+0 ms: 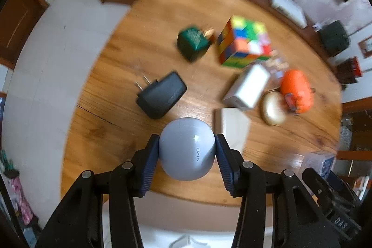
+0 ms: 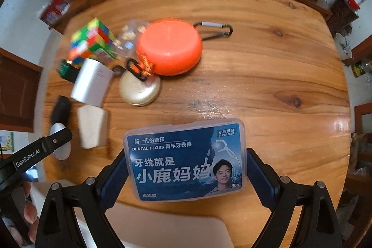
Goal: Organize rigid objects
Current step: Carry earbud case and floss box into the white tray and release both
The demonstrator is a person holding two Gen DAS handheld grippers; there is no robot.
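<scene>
Tongs both loaded, sorting midway.
Left tongs (image 1: 187, 150) grip earbud case (image 1: 187, 149); right tongs (image 2: 186, 162) grip floss box (image 2: 184, 160) above surface (image 2: 255, 76); cube (image 2: 93, 41), chargers already clustered.

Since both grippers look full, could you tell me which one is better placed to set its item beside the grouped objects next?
Probably left: its gripper holds the earbud case right by the black charger and white box. The right gripper holds the floss box farther away.

Round wooden table (image 2: 255, 76) bears cube (image 2: 93, 41), orange case (image 2: 172, 45), gold case (image 2: 139, 90), black charger (image 1: 162, 94).
</scene>
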